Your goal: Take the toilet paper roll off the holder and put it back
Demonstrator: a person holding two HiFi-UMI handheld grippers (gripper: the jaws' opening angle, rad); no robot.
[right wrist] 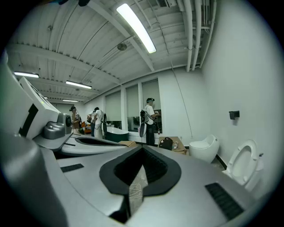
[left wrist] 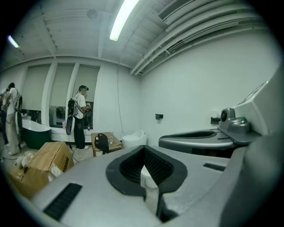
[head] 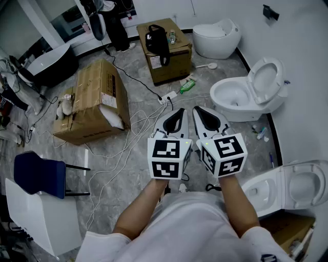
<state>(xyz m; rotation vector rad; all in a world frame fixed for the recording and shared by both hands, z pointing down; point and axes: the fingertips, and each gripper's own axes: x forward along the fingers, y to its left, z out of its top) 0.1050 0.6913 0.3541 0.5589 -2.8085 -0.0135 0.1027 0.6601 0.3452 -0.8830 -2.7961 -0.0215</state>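
Observation:
No toilet paper roll shows in any view. A small black fixture (head: pixel 270 12) sits high on the white wall at the far right; it is also visible in the left gripper view (left wrist: pixel 159 116) and in the right gripper view (right wrist: pixel 234 114). I cannot tell whether it carries a roll. My left gripper (head: pixel 177 110) and right gripper (head: pixel 198 109) are held side by side in front of my chest, pointing forward over the floor. Both pairs of jaws meet at the tips with nothing between them, as seen along the left gripper (left wrist: pixel 143 149) and the right gripper (right wrist: pixel 142 150).
Three white toilets stand along the right wall (head: pixel 253 89) (head: pixel 218 36) (head: pixel 292 187). Cardboard boxes (head: pixel 92 102) (head: pixel 166 48) stand on the floor, with white cables and a power strip (head: pixel 168 97) between them. A blue chair (head: pixel 38 174) is at the left. People stand at the back (right wrist: pixel 148 119).

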